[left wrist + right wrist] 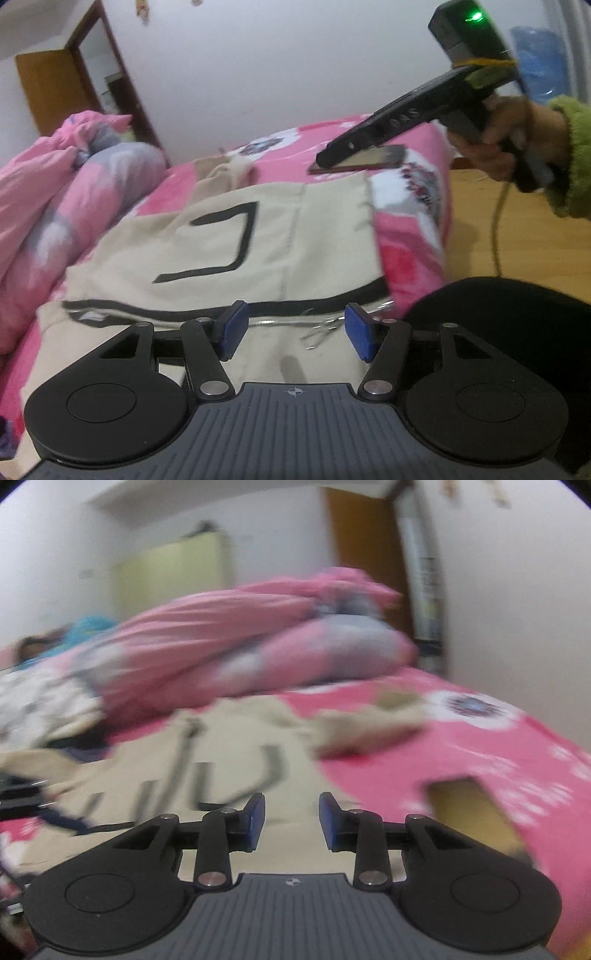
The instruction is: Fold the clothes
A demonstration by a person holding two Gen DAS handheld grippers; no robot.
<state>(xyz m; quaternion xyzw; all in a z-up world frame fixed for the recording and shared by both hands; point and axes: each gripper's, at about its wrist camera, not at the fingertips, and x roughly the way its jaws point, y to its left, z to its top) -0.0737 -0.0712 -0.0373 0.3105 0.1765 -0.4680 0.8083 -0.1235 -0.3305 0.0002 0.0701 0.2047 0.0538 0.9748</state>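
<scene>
Both jaws parted, empty, above beige garment (229,236), seemingly folded

Both wrist views look down closely across the cream garment (266,240).

I see a cream garment (229,236) with black stripes and a black hooked line, lying on a hot-pink bedsheet (410,254) printed with white, grey and red flowers. My left gripper (291,332) and right gripper (291,821) are black with blue pads (232,326). The bunched quilt (236,642) is pink with grey-lilac and white patches. A lime-green sleeve (576,155) shows at the hand (506,144) on the other black tool, which has a green light. The phone (364,159) has a dark red edge. The floor (517,229) is yellow wood, the door (48,85) brown.
</scene>
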